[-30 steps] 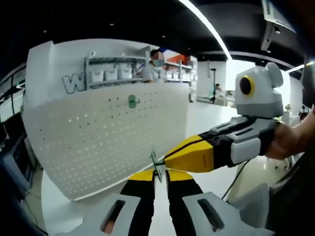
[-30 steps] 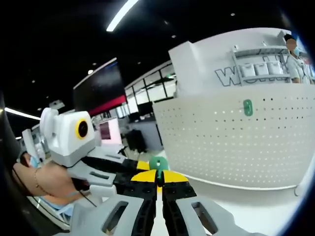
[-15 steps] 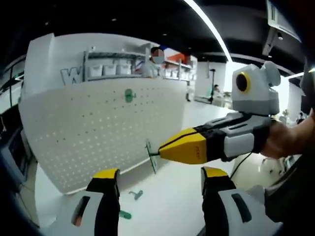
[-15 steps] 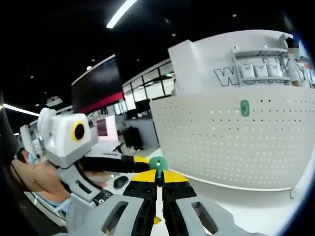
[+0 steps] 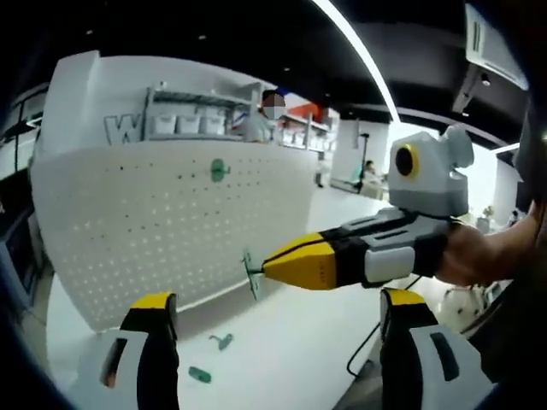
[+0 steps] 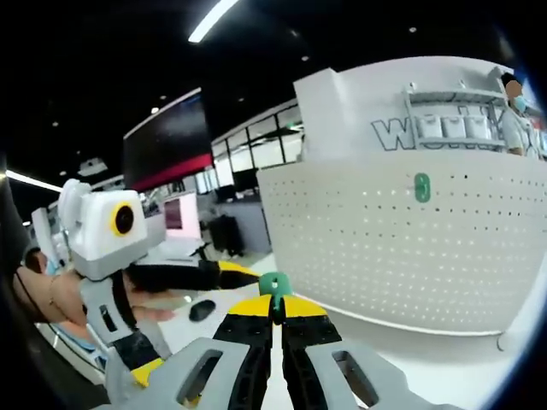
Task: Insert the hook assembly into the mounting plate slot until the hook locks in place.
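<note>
Our right gripper (image 6: 275, 309) pinches the small green plastic hook (image 6: 274, 284), seemingly light, stiff and slippery, by its shank, our left gripper (image 5: 273, 312) spread wide, the white perforated mounting board (image 6: 410, 248) at two o'clock.

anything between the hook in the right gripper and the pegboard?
Nothing visible. The right gripper is shut on the green hook, held in open air short of the white pegboard. The left gripper is open and off to the side, not in that path.
</note>
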A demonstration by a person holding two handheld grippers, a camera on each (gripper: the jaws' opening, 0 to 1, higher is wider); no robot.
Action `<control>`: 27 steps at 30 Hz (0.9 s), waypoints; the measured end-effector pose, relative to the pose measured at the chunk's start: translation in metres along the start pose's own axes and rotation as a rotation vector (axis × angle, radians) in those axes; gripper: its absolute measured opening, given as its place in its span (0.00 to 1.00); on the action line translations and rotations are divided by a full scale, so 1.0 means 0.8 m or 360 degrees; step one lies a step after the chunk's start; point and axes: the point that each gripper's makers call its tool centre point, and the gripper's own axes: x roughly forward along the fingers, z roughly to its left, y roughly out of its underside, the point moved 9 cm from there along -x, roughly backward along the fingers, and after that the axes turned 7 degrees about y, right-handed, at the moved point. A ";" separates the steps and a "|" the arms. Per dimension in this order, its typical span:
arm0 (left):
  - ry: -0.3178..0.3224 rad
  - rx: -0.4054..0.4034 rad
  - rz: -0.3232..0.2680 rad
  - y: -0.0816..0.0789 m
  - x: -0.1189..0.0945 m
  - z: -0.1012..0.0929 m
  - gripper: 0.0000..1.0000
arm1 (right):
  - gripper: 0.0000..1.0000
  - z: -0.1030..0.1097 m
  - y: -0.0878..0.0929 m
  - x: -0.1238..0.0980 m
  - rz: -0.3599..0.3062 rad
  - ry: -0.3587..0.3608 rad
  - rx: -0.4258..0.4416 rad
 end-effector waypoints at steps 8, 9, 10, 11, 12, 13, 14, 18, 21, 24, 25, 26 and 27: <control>0.0018 -0.0052 -0.0078 0.003 -0.009 0.003 1.00 | 0.00 -0.011 -0.001 0.006 0.0001 0.0041 -0.0025; 0.0008 -0.0056 -0.0080 0.004 -0.011 0.003 1.00 | 0.00 -0.012 0.000 0.007 0.0003 0.0052 -0.0027; -0.0003 -0.0058 -0.0081 0.004 -0.012 0.004 1.00 | 0.00 -0.015 0.000 0.008 0.0007 0.0069 -0.0028; -0.0010 -0.0060 -0.0080 0.004 -0.014 0.005 1.00 | 0.00 -0.017 -0.001 0.008 -0.0001 0.0086 -0.0035; -0.0021 -0.0064 -0.0079 0.005 -0.015 0.007 1.00 | 0.00 -0.021 -0.002 0.008 -0.0014 0.0123 -0.0049; -0.0026 -0.0078 -0.0075 0.006 -0.016 0.008 1.00 | 0.00 -0.026 -0.004 0.008 -0.0049 0.0182 -0.0070; -0.0031 -0.0124 -0.0069 0.007 -0.018 0.009 1.00 | 0.00 -0.032 -0.007 0.007 -0.0099 0.0247 -0.0100; -0.0060 -0.0195 -0.0106 0.011 -0.025 0.014 1.00 | 0.00 -0.053 -0.014 0.005 -0.0195 0.0396 -0.0095; -0.0077 -0.0216 -0.0095 0.016 -0.028 0.017 1.00 | 0.00 -0.072 -0.024 0.004 -0.0271 0.0512 -0.0088; -0.0091 -0.0223 -0.0079 0.018 -0.029 0.019 1.00 | 0.00 -0.092 -0.036 0.000 -0.0347 0.0633 -0.0078; -0.0097 -0.0230 -0.0079 0.019 -0.029 0.020 1.00 | 0.00 -0.097 -0.040 0.000 -0.0362 0.0655 -0.0080; -0.0100 -0.0236 -0.0085 0.019 -0.028 0.021 1.00 | 0.00 -0.105 -0.044 0.001 -0.0366 0.0676 -0.0086; -0.0099 -0.0242 -0.0092 0.018 -0.028 0.020 1.00 | 0.00 -0.109 -0.047 0.001 -0.0373 0.0695 -0.0097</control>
